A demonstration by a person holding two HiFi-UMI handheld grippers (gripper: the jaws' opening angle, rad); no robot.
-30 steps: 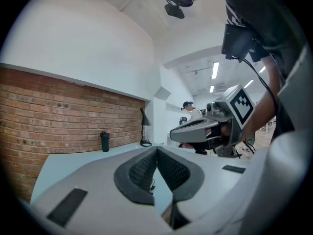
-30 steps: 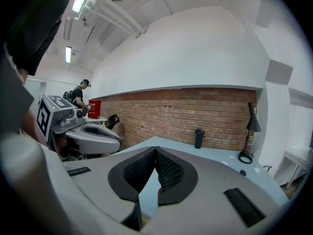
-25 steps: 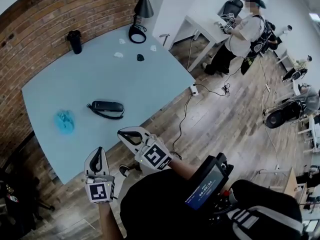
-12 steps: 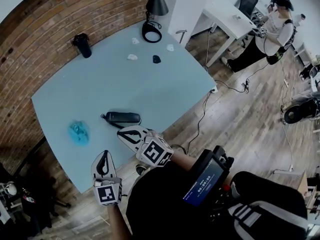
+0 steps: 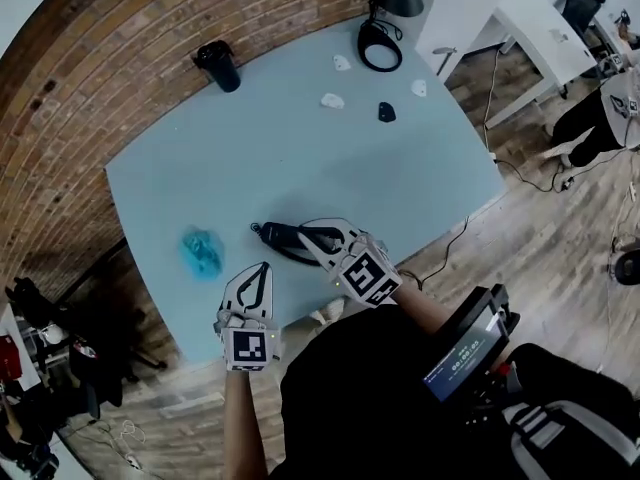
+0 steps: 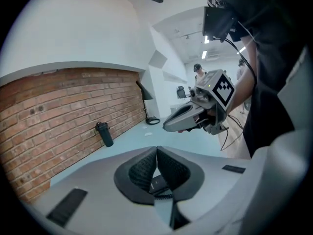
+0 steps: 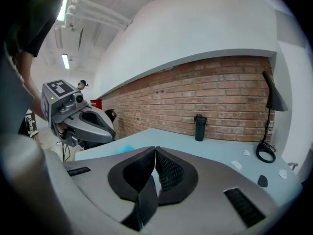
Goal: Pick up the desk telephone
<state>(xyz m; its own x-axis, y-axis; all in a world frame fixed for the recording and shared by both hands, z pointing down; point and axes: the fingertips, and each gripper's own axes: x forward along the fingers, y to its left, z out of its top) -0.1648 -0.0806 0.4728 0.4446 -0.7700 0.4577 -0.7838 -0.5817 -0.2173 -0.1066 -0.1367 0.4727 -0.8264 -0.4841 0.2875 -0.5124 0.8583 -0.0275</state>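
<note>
desk telephone (image 5: 282, 235), in the head view, lies flat on the surface (image 5: 300, 148), just under the right tongs (image 5: 308, 226) and ahead of the left tongs (image 5: 262, 268). left gripper view: clenched, empty, probably not opened until lined up. right gripper view: clenched too, nothing between.

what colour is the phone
The phone is black, best seen in the head view.

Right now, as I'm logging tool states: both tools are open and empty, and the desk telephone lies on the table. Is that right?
No. The left tool and right tool are shut, not open: each gripper view shows its jaws together with nothing between them. Both are empty, and the desk telephone does lie on the table.
</note>
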